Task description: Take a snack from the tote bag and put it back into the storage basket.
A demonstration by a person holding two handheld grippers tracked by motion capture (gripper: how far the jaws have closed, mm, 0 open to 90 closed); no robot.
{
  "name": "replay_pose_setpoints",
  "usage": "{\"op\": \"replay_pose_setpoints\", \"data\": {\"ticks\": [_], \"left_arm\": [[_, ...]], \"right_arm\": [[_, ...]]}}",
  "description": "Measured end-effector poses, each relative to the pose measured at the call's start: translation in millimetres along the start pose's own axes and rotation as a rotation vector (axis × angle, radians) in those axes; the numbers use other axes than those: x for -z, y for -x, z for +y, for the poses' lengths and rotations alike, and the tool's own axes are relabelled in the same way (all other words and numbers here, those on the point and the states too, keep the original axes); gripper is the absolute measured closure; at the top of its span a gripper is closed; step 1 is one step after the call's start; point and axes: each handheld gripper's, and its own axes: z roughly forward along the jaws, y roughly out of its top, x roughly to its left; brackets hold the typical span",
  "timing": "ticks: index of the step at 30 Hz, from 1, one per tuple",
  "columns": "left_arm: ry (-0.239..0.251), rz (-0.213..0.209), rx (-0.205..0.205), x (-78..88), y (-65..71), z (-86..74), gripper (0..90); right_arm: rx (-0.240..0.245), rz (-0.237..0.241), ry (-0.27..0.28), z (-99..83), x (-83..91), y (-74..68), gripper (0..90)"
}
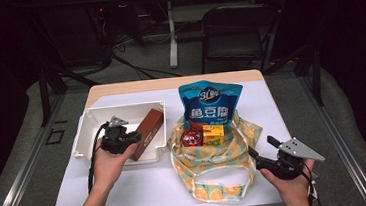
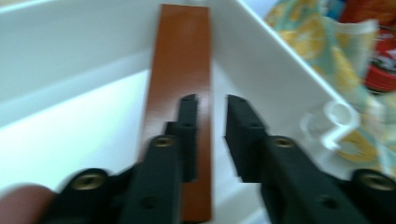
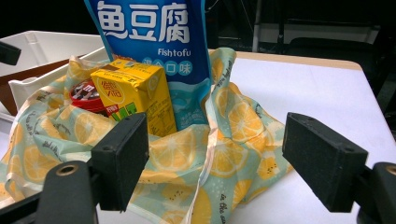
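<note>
A long brown box (image 1: 147, 132) (image 2: 180, 70) leans along the right wall of a white bin (image 1: 92, 122) (image 2: 70, 56). My left gripper (image 1: 133, 136) (image 2: 211, 100) hovers over the box's near end, its jaws drawn nearly together with nothing between them. A lemon-print cloth bag (image 1: 217, 170) (image 3: 224, 154) lies open on the table. It holds a blue Fishtofu snack bag (image 1: 210, 105) (image 3: 149, 37), a yellow drink carton (image 1: 213, 133) (image 3: 133, 93) and a red tin (image 1: 192, 137) (image 3: 86, 95). My right gripper (image 1: 260, 146) (image 3: 215, 154) stands open just right of the cloth bag, its jaws pointing at it.
The table is covered in white (image 1: 143, 192) and has bare room in front of the bin and to the right of the bag. A black chair (image 1: 237, 33) and a desk leg (image 1: 171, 33) stand beyond the far edge.
</note>
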Motion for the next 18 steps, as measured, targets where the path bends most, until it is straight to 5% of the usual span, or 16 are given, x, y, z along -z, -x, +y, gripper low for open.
{"op": "replay_pose_setpoints", "data": {"ticks": [8, 18], "left_arm": [[0.039, -0.062, 0.03, -4.4, 18.5, -27.7, 90.0], [0.049, -0.044, 0.054, -13.6, 20.8, -53.5, 90.0]], "right_arm": [[-0.005, 0.0, -0.01, -2.0, -0.8, 0.6, 22.8], [0.003, 0.003, -0.012, -4.2, -2.8, -1.5, 22.8]]}}
